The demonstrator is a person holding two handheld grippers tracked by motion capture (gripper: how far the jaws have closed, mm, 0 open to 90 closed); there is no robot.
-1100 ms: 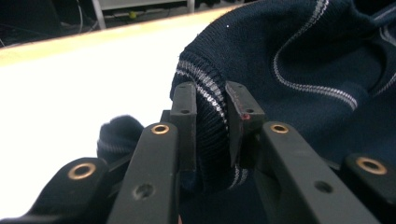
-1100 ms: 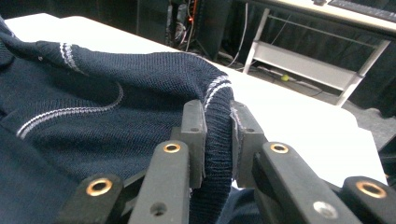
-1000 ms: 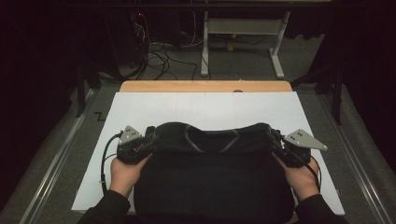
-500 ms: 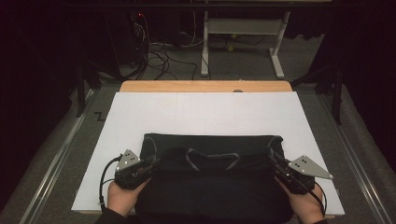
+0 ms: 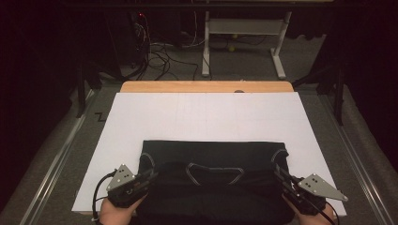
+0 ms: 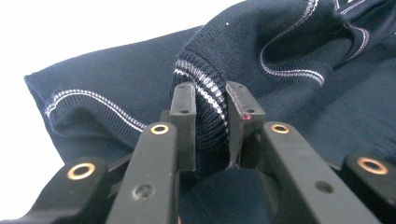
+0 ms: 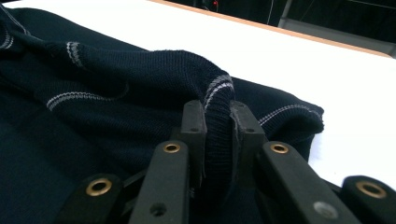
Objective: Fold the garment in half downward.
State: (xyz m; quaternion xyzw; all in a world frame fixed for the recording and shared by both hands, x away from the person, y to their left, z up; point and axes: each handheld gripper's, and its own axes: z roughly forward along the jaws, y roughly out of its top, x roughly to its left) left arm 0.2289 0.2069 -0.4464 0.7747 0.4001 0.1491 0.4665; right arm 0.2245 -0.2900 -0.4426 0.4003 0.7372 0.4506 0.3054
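Both grippers, left [image 5: 151,177] and right [image 5: 280,174], clench the ribbed hem of a navy sweater [image 5: 213,157] on the white bench [image 5: 206,115]; its near edge is cut off.

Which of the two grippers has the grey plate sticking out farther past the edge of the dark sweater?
The right gripper: its plate reaches out over the white table, beyond the sweater. The left gripper keeps its plate closer in.

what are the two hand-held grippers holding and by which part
Both hold the dark knit sweater: left hand-held gripper and right hand-held gripper each pinch a striped ribbed edge.
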